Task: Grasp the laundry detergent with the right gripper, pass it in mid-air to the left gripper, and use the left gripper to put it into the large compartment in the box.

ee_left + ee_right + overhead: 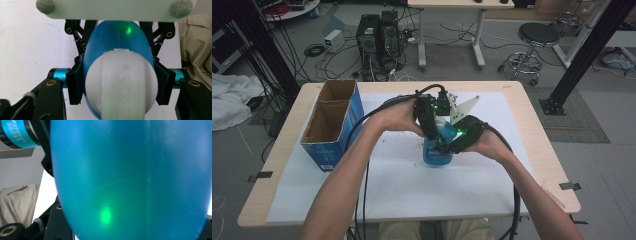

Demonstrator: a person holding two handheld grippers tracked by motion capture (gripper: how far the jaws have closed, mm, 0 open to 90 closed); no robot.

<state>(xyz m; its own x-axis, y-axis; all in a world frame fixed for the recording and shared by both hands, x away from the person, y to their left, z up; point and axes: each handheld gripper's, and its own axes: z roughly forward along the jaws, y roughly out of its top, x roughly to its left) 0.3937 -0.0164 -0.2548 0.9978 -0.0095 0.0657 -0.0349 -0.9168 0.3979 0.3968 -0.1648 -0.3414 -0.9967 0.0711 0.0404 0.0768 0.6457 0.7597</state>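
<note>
Near the centre of the high view, the left gripper (430, 121) and the right gripper (460, 137) meet on a blue bottle (437, 150) that stands on the white sheet (402, 190) covering the table. In the left gripper view the black jaws are closed in snugly against both sides of the bottle's white cap (122, 82), with the blue body bulging above it in the frame. The other gripper's jaws show behind, at the top of that frame, spread to either side of the blue body; whether their pads press on it I cannot tell.

The right gripper view is taken up by the bottle's blue wall (130, 177), blurred and very close, with a green light spot low on it; its own jaws are hidden there. In the high view the hands and grippers cover the bottle's top.

The table (542, 150) is pale wood. An open blue cardboard box (332, 125) stands at middle left. Behind, on the grey floor, are computer towers (379, 37), cables and a black stool (537, 37).
</note>
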